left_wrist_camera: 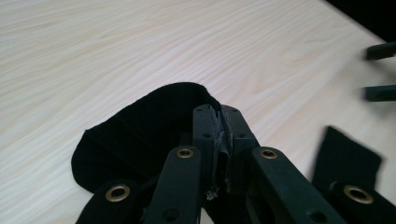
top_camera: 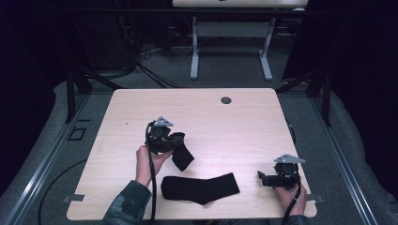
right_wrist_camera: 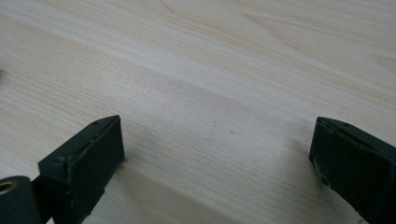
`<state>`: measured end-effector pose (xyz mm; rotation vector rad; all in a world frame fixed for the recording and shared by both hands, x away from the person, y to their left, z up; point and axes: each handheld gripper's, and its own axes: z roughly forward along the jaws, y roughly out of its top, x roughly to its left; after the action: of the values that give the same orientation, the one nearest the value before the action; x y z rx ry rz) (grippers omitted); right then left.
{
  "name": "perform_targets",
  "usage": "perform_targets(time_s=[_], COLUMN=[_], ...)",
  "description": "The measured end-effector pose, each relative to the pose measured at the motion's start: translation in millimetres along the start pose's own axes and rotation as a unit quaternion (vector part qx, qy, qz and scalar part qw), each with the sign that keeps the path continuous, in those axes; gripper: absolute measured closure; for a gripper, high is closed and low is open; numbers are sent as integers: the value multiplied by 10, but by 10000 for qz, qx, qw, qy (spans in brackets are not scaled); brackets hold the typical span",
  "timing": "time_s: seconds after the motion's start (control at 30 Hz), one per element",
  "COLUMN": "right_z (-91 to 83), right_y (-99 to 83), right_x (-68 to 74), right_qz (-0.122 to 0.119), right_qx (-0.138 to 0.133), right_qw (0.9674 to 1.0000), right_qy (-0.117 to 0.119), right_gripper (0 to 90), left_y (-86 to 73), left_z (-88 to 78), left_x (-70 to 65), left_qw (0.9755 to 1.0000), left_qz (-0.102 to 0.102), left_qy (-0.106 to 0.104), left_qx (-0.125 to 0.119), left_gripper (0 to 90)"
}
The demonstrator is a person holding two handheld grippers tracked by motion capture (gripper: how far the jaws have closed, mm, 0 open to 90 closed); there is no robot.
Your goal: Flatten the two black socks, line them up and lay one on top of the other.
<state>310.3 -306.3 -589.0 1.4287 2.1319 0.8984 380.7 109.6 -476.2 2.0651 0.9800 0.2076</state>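
Left claw (top_camera: 174, 143) was clamped on a black sock (top_camera: 180, 152), lifted just off the desk (top_camera: 211, 117) — jaws pinched tight on the fabric in the left gripper view. Second sock (top_camera: 201, 187) lay flat near the front edge. Right claw (top_camera: 263, 178) sat wide open, empty, low over the desk at right. Likely pairing step: next, lay the held sock onto the flat one — needs alignment.

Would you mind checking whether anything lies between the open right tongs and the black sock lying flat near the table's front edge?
Nothing visible does. The right tongs hold nothing, and bare table separates them from the flat sock. The left tongs grip the other sock, farther off.
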Motion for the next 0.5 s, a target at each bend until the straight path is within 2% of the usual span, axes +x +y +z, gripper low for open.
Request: perform_targets(time_s=[0.03, 0.1, 0.17, 0.23, 0.27, 0.3, 0.33, 0.4, 0.47, 0.5], right_z=[0, -1, 0, -1, -1, -1, -3, -4, 2, -2], right_y=[0, 0, -1, 0, 0, 0, 1, 7, 16, 28], right_x=[0, 0, 0, 0, 1, 1, -1, -2, 2, -9], right_qz=[0, -1, -2, 1, 3, 3, -10, -14, 16, 16], right_qx=[0, 0, -2, 2, 0, 0, 15, 43, 55, 90], right_qw=[10000, 10000, 10000, 10000, 10000, 10000, 10000, 10000, 10000, 10000], right_qy=[0, -1, -1, -2, -3, -3, -3, -17, -25, 5], right_gripper=[26, 26, 26, 26, 26, 26, 26, 26, 28, 42], left_y=[0, 11, -20, -81, -137, -137, -168, -197, -205, -205], left_z=[0, 98, 241, 387, 441, 441, 423, 334, 208, 173], left_x=[0, -66, -69, -45, 3, 3, 48, 126, 232, 275], left_qw=[10000, 9996, 9982, 9966, 9956, 9956, 9952, 9953, 9963, 9968], left_qz=[0, -37, -175, -258, -365, -365, -471, -574, -602, -603], left_qy=[0, -255, -518, -670, -742, -742, -782, -770, -610, -525], left_qx=[0, 60, 229, 411, 446, 446, 340, 117, -28, -24], left_gripper=[849, 844, 791, 659, 533, 492, 492, 410, 368, 353])
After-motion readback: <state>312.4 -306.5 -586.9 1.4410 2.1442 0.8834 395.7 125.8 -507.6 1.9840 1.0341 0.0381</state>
